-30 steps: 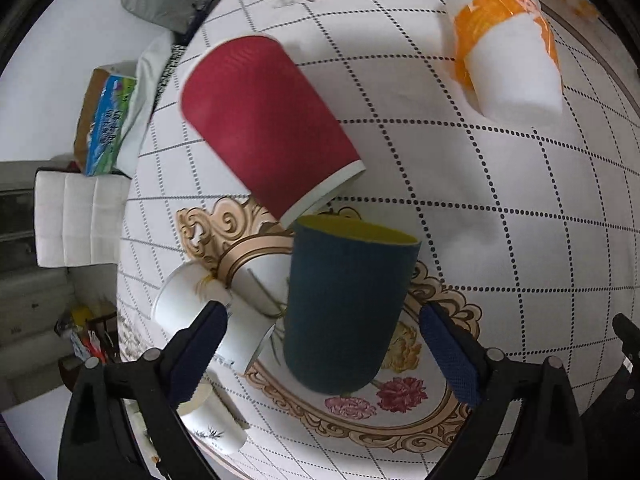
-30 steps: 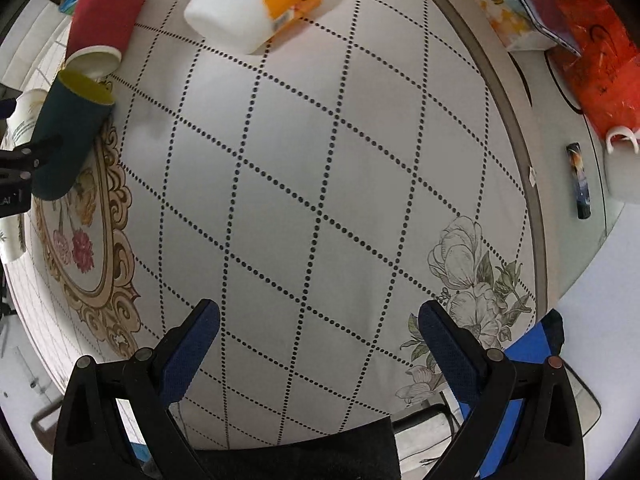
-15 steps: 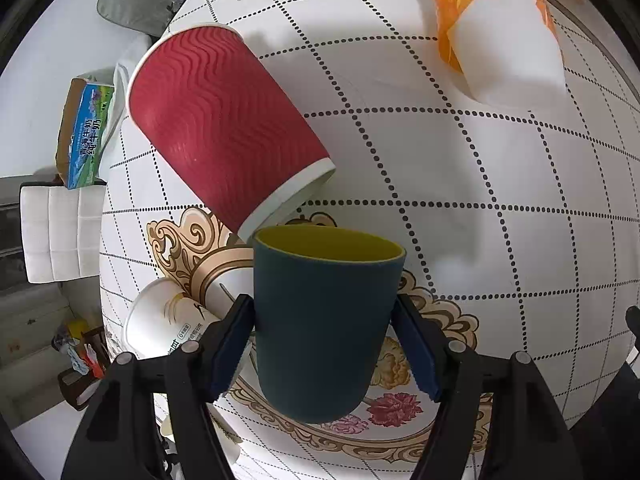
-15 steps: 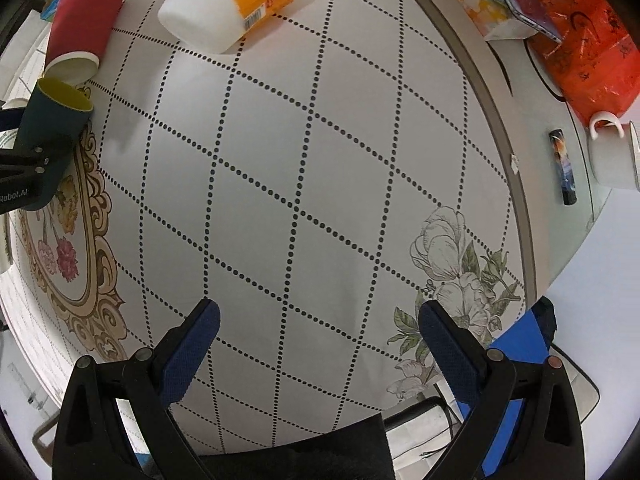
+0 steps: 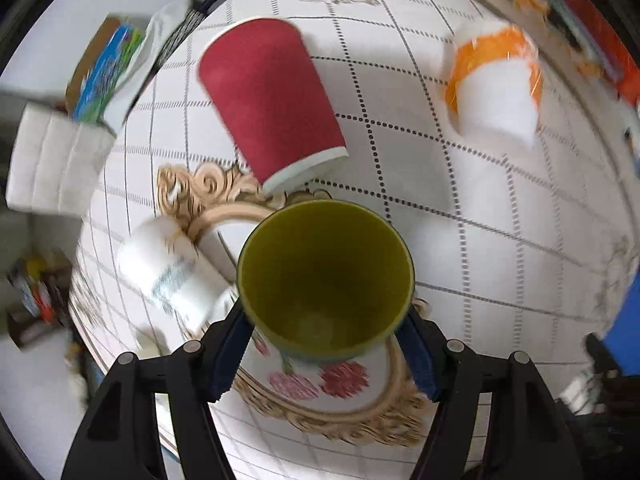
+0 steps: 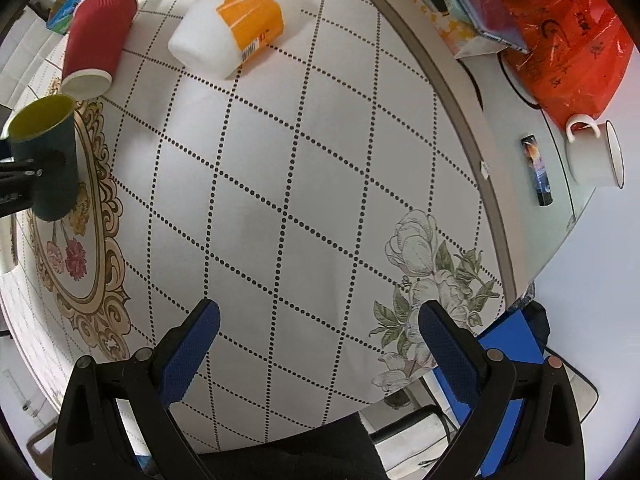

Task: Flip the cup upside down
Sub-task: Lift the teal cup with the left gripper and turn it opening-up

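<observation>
The left gripper [image 5: 326,344] is clamped on the dark green cup [image 5: 326,276], one blue pad [image 5: 230,354] pressed to each side of its wall. The cup's mouth is tipped toward the left wrist camera, so the yellow-green interior fills the view and the outer wall is almost wholly hidden. From the right wrist view the same cup [image 6: 46,156] is seen in profile at the table's left edge, mouth up and tilted. Whether its base touches the tablecloth [image 6: 300,184] cannot be told. It sits over the gold ornamental frame [image 5: 320,412] printed on the cloth.

The right gripper [image 6: 318,340] stands wide open with nothing between its fingers, over the checked cloth near the table's near edge.

A red ribbed cup [image 5: 272,108] lies on its side just beyond the green cup, white rim toward it; contact between them cannot be confirmed. A white and orange cup [image 5: 496,88] lies on its side toward the far right. A white printed cup [image 5: 172,272] lies to the left of the green cup, partly hidden by it and blurred; its lettering is unreadable. The whole left wrist view is motion-blurred, and objects off the table's left edge cannot be identified.

On the bare table margin at the right are a white mug [image 6: 594,156], a small dark rectangular item [image 6: 538,176] and an orange plastic bag [image 6: 560,28], the bag cut off by the view's edge.
</observation>
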The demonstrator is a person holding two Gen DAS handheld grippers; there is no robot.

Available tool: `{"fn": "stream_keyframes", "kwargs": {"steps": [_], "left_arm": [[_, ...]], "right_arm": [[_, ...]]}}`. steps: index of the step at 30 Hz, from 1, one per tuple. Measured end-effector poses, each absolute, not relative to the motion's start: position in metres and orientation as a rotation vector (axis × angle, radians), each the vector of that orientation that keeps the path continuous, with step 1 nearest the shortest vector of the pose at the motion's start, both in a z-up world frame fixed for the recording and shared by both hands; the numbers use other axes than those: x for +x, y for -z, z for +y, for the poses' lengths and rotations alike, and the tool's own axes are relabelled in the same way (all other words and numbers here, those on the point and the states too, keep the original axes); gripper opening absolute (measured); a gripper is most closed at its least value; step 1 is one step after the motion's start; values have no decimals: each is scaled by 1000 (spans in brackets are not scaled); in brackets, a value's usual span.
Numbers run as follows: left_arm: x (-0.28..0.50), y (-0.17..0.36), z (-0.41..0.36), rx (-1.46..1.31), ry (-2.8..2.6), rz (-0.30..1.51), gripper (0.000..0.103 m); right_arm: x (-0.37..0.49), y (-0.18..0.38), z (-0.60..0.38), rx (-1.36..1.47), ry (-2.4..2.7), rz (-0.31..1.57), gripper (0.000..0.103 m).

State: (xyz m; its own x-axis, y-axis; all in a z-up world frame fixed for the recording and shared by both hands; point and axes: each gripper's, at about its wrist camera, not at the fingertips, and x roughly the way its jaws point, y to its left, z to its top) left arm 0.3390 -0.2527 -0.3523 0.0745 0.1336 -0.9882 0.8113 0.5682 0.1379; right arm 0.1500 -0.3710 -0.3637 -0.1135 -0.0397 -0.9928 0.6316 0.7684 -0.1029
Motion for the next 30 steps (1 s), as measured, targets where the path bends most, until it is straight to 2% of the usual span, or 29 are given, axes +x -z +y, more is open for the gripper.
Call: {"fn": "stream_keyframes", "kwargs": {"steps": [9, 17, 24, 30], "left_arm": [[315, 336, -208, 532, 489, 1639, 66], [273, 348, -160, 264, 335, 1796, 66], [221, 352, -140, 154, 273, 1888, 66], [207, 371, -148, 183, 222, 1945, 67]], "right_arm": [[144, 350, -372, 420, 500, 1578, 101], [147, 348, -364, 326, 357, 1575, 101], [143, 361, -357, 243, 229, 1600, 101], [143, 376, -350, 202, 165, 1626, 101]]}}
